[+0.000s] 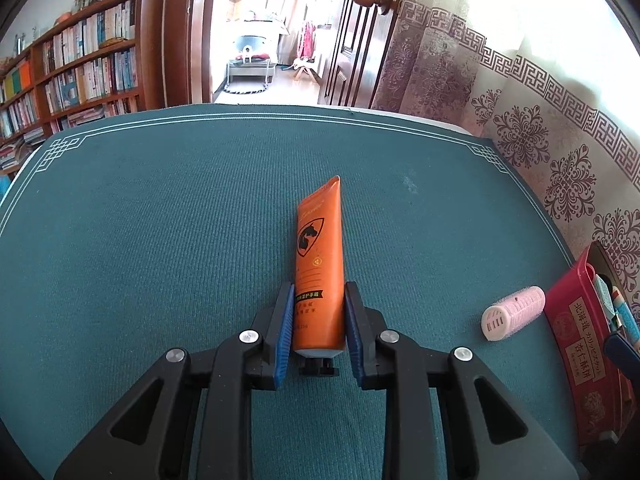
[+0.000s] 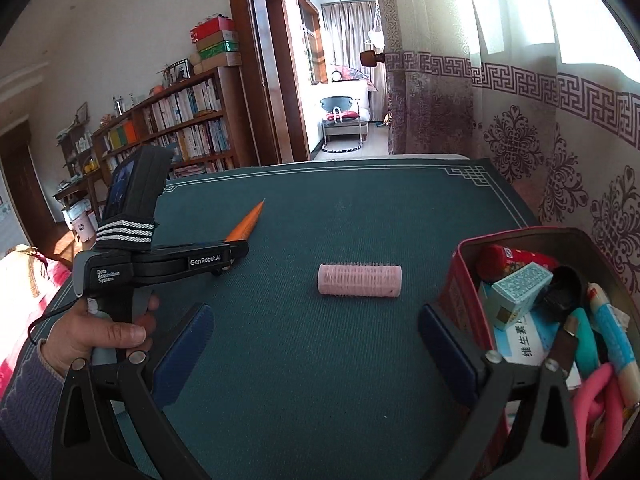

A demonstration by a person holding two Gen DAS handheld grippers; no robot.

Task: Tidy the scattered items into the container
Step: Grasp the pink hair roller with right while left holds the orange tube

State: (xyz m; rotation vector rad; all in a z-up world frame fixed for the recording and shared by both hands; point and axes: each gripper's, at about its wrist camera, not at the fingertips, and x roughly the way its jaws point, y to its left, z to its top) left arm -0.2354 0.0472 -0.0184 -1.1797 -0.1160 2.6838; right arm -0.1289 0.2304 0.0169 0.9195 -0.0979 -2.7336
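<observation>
Two items are left on the green mat [image 1: 160, 240]: an orange tube [image 1: 320, 264] and a pink roller [image 2: 359, 280]. The tube lies flat mid-mat, its cap end between the blue pads [image 1: 285, 332] of the left gripper [image 1: 319, 336], which is clamped on it. The roller lies further right, near the red tin [image 2: 464, 292], which already holds a heap of small things. The right gripper [image 2: 316, 356] hovers in front of the roller, jaws wide apart and empty.

The step in hand looks like the pick-up of the tube. Next it likely needs lifting clear and carrying right over the tin's rim, past the roller. The roller is round and may roll if nudged.
</observation>
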